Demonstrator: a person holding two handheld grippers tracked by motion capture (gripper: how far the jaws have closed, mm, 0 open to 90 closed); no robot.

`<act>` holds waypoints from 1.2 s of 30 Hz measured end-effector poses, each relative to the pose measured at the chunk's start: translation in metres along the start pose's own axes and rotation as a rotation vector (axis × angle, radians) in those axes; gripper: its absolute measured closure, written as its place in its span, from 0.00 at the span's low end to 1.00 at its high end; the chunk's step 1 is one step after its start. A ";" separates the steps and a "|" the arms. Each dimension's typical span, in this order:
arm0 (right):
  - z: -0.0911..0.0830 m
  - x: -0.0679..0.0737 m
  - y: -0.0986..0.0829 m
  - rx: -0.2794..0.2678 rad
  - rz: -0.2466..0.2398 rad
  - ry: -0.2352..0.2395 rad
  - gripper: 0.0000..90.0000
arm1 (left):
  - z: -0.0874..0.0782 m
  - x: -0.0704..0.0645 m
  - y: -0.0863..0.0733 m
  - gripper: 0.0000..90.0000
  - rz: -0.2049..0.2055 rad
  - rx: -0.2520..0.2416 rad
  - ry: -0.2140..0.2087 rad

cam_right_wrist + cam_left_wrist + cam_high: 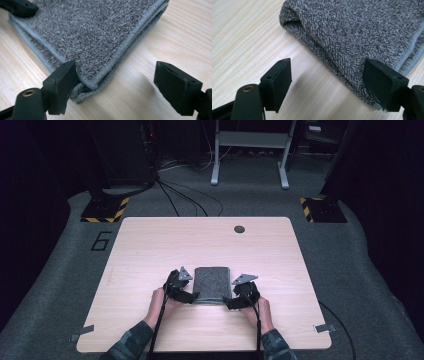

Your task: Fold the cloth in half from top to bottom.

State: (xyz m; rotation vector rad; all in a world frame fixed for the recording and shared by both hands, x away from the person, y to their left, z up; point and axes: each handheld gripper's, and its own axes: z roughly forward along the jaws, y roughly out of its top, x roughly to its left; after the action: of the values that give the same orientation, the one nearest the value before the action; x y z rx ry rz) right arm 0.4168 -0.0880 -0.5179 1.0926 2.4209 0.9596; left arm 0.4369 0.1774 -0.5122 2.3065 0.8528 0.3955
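A folded grey towel [212,284] lies on the light wooden table [150,245], near its front middle. My left gripper [194,296] is open at the towel's near left corner; in the left gripper view [328,85] one jaw rests on the towel [362,32] edge and the other on bare wood. At the near right corner my right gripper [228,302] stands open. In the right gripper view [113,83] the towel [90,32] corner with its stitched hem lies between the jaws, against the left one.
A dark round grommet [239,229] sits near the table's far edge. Bare wood surrounds the towel on all sides. Beyond the table are a grey carpet, cables, two hazard-striped stand bases [105,209] and a white frame [250,150].
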 end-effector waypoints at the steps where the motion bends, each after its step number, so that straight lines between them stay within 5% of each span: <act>1: 0.000 0.000 -0.001 -0.003 -0.006 0.000 0.20 | 0.000 0.001 -0.001 0.26 -0.010 -0.002 -0.004; 7: -0.004 -0.008 0.004 0.003 -0.019 0.037 0.19 | -0.005 0.008 0.000 0.25 -0.027 -0.066 -0.028; 9: -0.010 -0.019 0.014 -0.045 0.027 0.072 0.18 | -0.011 0.021 0.012 0.25 -0.070 -0.115 -0.023; 13: -0.009 -0.034 0.032 -0.089 0.080 0.048 0.18 | -0.008 0.036 0.031 0.25 -0.092 -0.139 0.027; 20: 0.022 -0.048 0.052 -0.058 0.122 -0.028 0.19 | 0.024 0.046 0.046 0.26 -0.087 -0.051 0.112; 29: 0.037 -0.051 0.047 0.026 0.095 -0.070 0.17 | 0.035 0.051 0.034 0.25 -0.112 -0.024 0.117; 36: 0.043 -0.057 0.045 0.024 0.106 -0.054 0.15 | 0.033 0.050 0.030 0.25 -0.137 -0.027 0.122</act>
State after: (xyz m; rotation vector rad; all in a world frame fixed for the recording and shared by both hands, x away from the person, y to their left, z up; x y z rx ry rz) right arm 0.5014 -0.0902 -0.5177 1.2493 2.3578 0.9235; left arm 0.5037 0.1777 -0.5144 2.2019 1.0523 0.4880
